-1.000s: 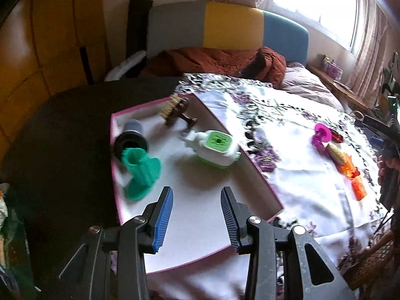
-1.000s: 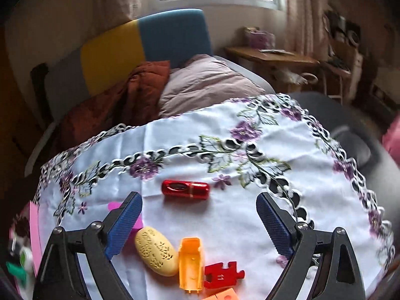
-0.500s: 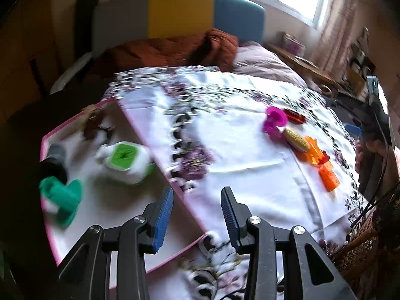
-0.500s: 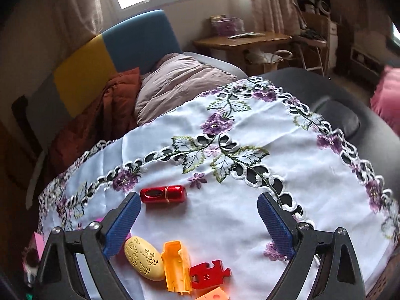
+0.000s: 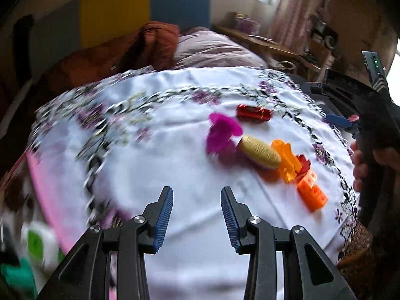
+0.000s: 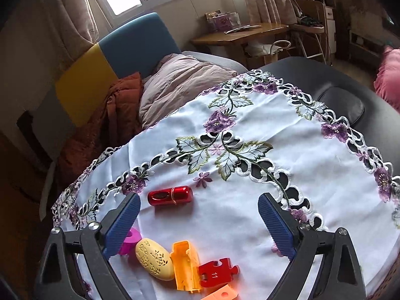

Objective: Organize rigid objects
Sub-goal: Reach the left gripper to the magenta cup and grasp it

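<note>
Left tongs (image 5: 196,200) swung from pink tray (image 5: 47,200) toward our loose toys (image 5: 270,150) on bench; part-spread, empty. Right tongs (image 6: 198,221) spread wide, empty, above red capsule (image 6: 170,196). Some pieces trayed; we reckon six left.

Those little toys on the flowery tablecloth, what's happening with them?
A person holds a two-finger gripper in each hand to sort them. Both the left gripper and right gripper are open and empty. A red capsule, yellow oval, orange piece and red puzzle piece lie loose on the tablecloth.
</note>
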{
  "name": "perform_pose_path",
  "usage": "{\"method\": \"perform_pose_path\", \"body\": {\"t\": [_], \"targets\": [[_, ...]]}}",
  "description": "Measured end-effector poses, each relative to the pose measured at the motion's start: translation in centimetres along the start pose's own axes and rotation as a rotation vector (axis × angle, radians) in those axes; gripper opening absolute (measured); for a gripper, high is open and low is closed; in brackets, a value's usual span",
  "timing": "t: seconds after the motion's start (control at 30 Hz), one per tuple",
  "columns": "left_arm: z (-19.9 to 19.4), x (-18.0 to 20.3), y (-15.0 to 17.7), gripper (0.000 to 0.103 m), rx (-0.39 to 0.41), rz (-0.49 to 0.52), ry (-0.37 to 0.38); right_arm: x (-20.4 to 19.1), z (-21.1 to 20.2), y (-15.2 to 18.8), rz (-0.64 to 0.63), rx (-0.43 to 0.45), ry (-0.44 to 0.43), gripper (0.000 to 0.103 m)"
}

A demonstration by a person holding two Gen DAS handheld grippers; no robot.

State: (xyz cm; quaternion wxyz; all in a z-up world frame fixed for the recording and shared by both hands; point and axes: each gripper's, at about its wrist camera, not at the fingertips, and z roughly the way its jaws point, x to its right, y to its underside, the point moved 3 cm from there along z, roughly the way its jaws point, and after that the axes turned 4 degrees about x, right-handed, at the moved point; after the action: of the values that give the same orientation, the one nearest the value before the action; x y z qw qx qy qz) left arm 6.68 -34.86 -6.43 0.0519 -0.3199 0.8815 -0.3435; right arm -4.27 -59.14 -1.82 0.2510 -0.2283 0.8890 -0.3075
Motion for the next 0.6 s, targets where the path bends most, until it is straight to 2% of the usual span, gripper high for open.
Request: {"method": "perform_pose_path", "body": {"t": [0.2, 0.47, 0.6], "targets": [[3.9, 0.8, -2.8, 0.04, -0.038, 0.033, 0.069, -0.1, 0.3, 0.0, 0.006, -0.015, -0.021, 0.096], [7.8, 2.5, -5.1, 0.04, -0.089, 0.139, 0.074, -0.2, 0.7, 0.0, 0.015, -0.039, -0.047, 0.096], [9.2, 3.0, -5.7, 0.04, -0.104, 0.163, 0.104, 0.0, 0.8, 0.0, 0.032, -0.045, -0.054, 0.096]]}}
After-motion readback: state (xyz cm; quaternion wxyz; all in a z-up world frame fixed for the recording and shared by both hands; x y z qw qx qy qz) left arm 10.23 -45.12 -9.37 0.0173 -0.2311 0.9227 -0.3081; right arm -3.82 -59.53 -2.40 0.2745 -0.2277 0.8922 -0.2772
